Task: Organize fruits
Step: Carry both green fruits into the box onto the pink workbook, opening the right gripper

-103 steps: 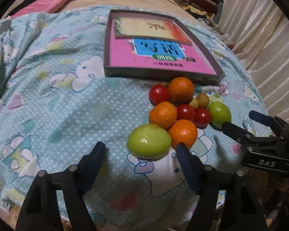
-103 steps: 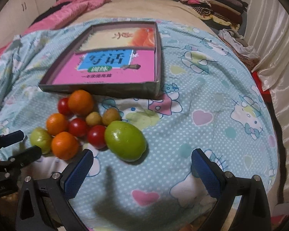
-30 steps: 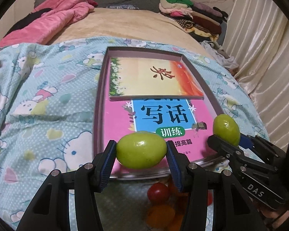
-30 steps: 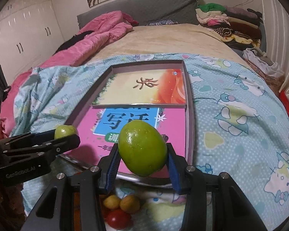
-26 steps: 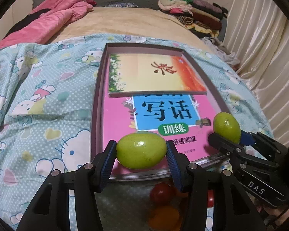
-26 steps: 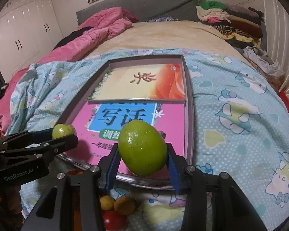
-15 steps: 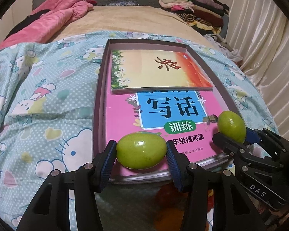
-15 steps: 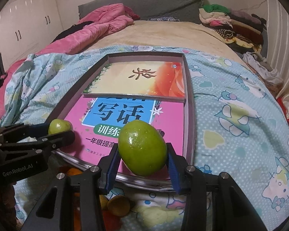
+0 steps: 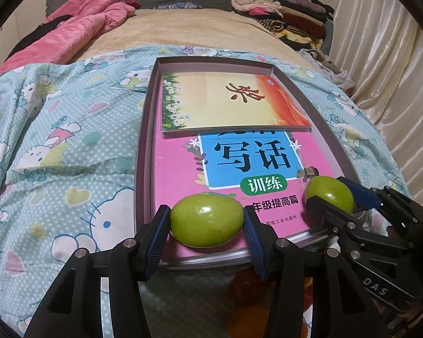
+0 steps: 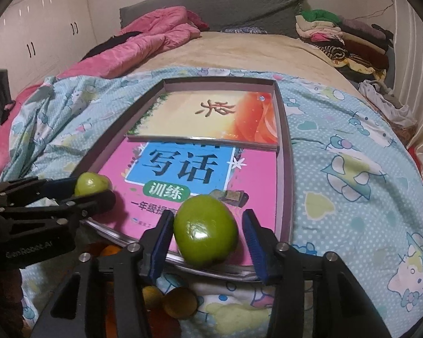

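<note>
Both grippers had carried green fruits from the bed's near edge to the tray's [image 9: 143, 152] near edge. Left gripper [image 9: 207, 222] still pinched its green fruit [image 9: 207, 219]. Right gripper [image 10: 208, 233] was opening, pads clear of its green fruit [image 10: 206, 231] resting on the pink book [image 10: 256, 180].

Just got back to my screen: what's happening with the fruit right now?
Both hand-held tools are over the near end of the box of books. The left tool grips a green fruit. The right tool is opening around another green fruit, which sits on the pink book. The remaining fruit lies below on the bedspread.
</note>
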`<action>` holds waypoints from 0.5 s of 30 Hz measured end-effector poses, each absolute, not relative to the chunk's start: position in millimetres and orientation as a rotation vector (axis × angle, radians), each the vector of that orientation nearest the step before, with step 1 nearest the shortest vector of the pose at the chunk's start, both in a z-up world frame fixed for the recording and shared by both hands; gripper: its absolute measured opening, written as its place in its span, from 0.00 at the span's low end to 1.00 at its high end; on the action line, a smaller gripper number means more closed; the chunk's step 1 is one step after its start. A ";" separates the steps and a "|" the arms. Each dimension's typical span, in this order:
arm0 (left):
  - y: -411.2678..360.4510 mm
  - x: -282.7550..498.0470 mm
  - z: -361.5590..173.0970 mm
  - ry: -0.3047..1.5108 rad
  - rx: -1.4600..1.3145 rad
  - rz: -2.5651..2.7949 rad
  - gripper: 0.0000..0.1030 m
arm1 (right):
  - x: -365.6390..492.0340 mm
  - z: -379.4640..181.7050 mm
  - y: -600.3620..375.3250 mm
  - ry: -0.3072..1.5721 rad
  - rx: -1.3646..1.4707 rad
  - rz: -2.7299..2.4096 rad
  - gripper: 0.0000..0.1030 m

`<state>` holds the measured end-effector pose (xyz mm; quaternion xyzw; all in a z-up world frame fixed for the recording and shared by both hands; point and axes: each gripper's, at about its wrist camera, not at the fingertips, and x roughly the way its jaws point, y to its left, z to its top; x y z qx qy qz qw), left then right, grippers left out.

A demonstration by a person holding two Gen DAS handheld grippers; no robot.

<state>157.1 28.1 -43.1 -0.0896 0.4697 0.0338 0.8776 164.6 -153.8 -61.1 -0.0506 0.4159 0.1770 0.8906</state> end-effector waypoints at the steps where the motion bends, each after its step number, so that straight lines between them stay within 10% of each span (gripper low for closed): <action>1: 28.1 157.1 -43.2 0.980 -0.188 0.070 0.52 | 163.7 -58.4 -154.5 0.853 -0.098 0.370 0.55; 15: 26.2 154.7 -40.7 0.988 -0.186 0.064 0.52 | 160.3 -47.8 -157.6 0.806 -0.077 0.370 0.63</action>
